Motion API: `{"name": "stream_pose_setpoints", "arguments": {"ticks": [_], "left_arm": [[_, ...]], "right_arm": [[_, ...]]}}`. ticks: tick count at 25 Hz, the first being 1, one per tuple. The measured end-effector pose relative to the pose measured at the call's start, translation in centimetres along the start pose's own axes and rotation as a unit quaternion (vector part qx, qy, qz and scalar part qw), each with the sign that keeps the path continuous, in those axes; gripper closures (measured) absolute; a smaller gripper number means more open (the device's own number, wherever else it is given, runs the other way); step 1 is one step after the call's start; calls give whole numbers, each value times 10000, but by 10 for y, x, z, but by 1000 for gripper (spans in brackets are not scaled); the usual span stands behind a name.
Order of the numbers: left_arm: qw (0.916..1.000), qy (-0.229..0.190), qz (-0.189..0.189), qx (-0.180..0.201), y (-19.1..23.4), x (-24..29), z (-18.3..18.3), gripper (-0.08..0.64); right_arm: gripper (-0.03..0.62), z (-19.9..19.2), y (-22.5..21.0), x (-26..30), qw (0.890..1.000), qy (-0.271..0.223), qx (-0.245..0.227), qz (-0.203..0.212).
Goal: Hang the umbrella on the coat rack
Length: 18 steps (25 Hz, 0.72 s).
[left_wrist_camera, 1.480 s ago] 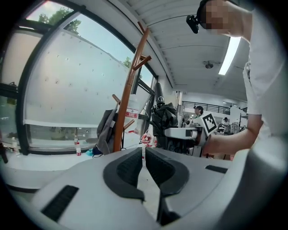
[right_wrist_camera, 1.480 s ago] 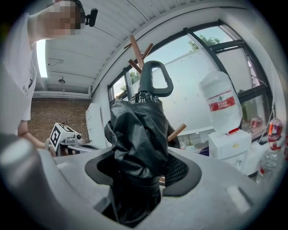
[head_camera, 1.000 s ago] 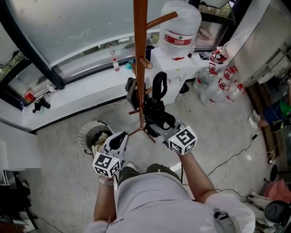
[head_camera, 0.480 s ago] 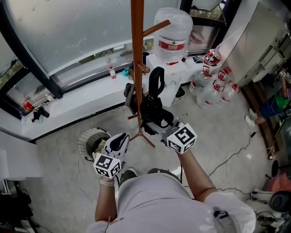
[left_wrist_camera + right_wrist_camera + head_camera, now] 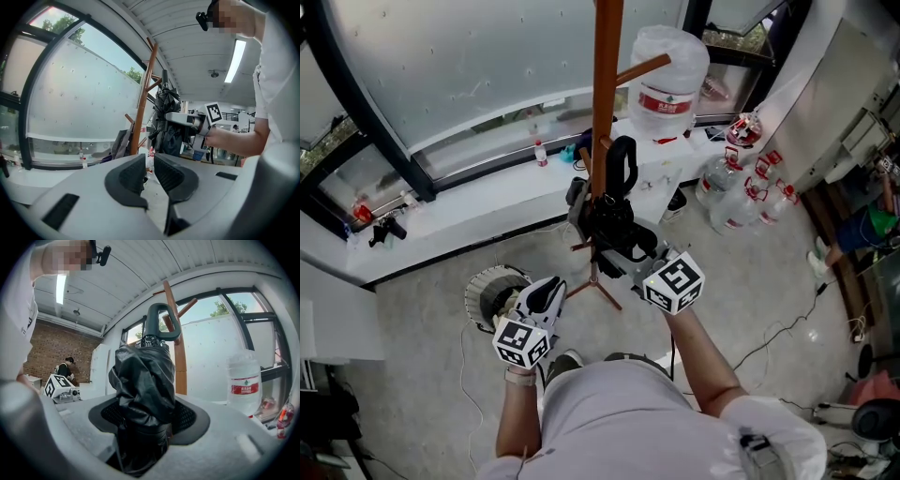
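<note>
My right gripper (image 5: 147, 416) has its jaws spread fairly wide and clamped on the folded black fabric umbrella (image 5: 143, 380) with its curved black plastic handle. The bundled canopy fills the gap between the pads, and I hold it upright with the handle at the top. In the head view that gripper (image 5: 614, 234) reaches out level in front of me, and the umbrella (image 5: 623, 169) is raised right against the tall brown wooden coat rack (image 5: 607, 94). The hooked handle sits just beside one of the short lower pegs (I cannot tell whether it has caught on the peg).

My left gripper (image 5: 149, 173) holds nothing. Its dark pads are only a narrow slit apart, with bare floor showing through. It hangs lower and closer to my body (image 5: 548, 289), well clear of the rack.

Beyond the pole stands a large clear plastic water bottle with a red label (image 5: 670, 66), sitting on a white dispenser by the curved window wall.
</note>
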<state>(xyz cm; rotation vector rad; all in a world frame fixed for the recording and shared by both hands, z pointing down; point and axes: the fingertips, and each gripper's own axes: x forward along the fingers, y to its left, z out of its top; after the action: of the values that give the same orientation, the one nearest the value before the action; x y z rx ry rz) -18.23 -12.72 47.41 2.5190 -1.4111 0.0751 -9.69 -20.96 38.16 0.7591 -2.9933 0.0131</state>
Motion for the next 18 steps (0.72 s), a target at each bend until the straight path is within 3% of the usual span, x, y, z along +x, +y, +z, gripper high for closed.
{"name": "stream_pose_setpoints", "arguments": {"ticks": [6,18], "left_arm": [[9998,-37,175,-80,10,-7,0,520],[9989,14,436,-158,17,-17,-11,520]], "right_arm": [[330,-5,-4,13,9999,12,140,26],[331,-10,-15,23,9998,11,-111,-192]]}}
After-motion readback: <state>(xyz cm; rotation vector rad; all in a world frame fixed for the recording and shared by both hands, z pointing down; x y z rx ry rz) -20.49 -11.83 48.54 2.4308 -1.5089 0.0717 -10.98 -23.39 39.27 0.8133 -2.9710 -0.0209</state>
